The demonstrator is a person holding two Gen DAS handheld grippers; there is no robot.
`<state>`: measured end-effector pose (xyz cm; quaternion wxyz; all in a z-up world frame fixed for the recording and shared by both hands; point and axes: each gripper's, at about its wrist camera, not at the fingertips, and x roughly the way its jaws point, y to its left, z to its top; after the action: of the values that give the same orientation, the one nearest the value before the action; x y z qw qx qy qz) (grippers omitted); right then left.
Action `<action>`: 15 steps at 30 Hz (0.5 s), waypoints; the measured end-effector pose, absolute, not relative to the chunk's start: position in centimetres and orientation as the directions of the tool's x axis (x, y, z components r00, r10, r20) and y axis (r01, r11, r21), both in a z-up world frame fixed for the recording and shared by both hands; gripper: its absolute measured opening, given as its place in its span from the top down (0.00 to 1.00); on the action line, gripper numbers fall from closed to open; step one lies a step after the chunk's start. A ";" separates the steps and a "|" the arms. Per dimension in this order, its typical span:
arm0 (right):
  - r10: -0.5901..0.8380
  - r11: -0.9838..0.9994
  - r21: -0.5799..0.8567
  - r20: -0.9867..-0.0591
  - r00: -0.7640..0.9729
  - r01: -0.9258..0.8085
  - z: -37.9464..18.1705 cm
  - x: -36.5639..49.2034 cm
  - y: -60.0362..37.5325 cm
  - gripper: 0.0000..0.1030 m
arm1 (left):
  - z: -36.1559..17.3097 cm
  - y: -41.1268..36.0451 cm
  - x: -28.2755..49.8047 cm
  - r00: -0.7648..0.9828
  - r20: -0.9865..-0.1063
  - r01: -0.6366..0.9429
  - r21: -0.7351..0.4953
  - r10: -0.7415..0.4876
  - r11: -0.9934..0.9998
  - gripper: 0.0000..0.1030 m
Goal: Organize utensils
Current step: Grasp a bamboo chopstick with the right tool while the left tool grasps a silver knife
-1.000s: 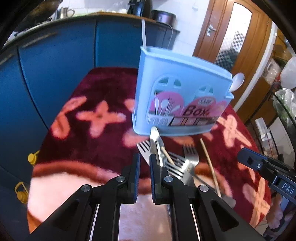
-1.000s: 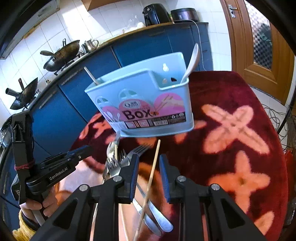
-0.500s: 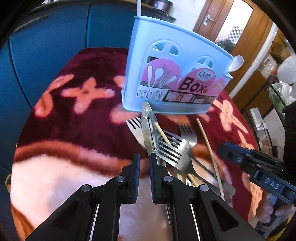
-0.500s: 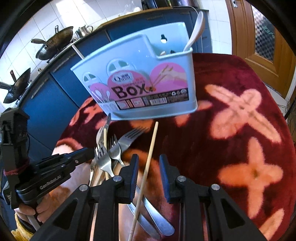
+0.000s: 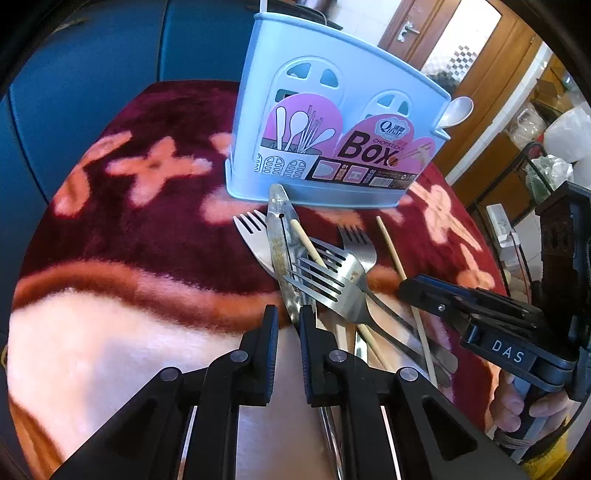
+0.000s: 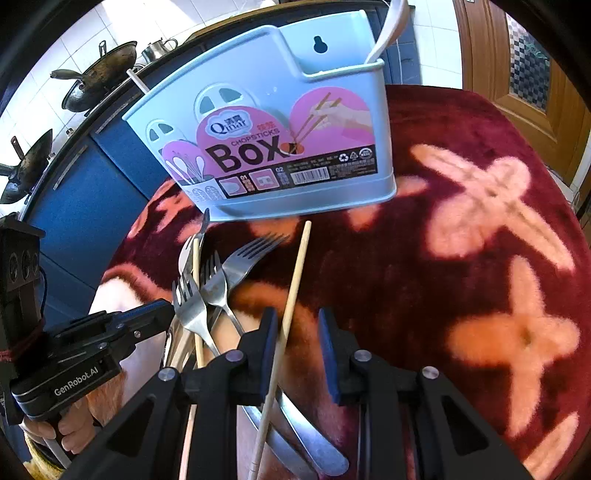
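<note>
Right wrist view: the right gripper [image 6: 293,330] sits low at lower centre of the frame with its jaws parted. A lone wooden chopstick [image 6: 295,273] runs between them from just below the box down to the bottom edge, lying close against the left pad. The right pad stands clear of it, so nothing is clamped.

Left wrist view: the left gripper [image 5: 286,326] is at lower centre, jaws nearly shut with only a slim gap, and nothing visibly between the pads. A metal peeler-like blade [image 5: 282,240] runs up from the tips toward the box.

The blue utensil box [image 6: 280,122] stands upright on the red flowered cloth [image 6: 480,240] in the upper middle of both views, with a white spoon [image 6: 388,33] already in its right-hand compartment. The remaining utensils lie loose just in front of it: a pile of forks [image 5: 332,273] crossed over a second chopstick [image 5: 308,242], at centre of the left view.

Judgement: the step in hand is the right gripper's pick of the lone chopstick.
- Centre the stick between the pads before closing; it currently favours one side and may roll out.
- Close low, near the cloth.
- Lift clear of the fork handles beneath the near end.
- Keep the left gripper off the pile meanwhile.
</note>
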<state>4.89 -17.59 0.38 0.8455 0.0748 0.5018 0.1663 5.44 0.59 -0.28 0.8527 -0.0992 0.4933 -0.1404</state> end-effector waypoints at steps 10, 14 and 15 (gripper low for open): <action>0.347 0.936 0.278 -0.828 0.440 -0.215 0.2 4.9 -17.4 0.81 | -0.9 0.7 6.7 0.450 -0.776 0.140 -0.428 -0.442 0.893 0.89; 0.336 0.940 0.265 -0.829 0.447 -0.214 0.1 4.9 -17.3 0.91 | -0.9 0.6 6.5 0.466 -0.768 0.149 -0.422 -0.440 0.894 0.90; 0.334 0.941 0.263 -0.828 0.449 -0.214 0.1 4.9 -17.3 0.92 | -0.9 0.6 6.4 0.468 -0.766 0.151 -0.422 -0.440 0.894 0.92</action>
<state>4.94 -17.32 0.08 0.8492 0.0603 0.4993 0.1612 6.40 0.58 -0.92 0.8437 -0.1492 0.4850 -0.1752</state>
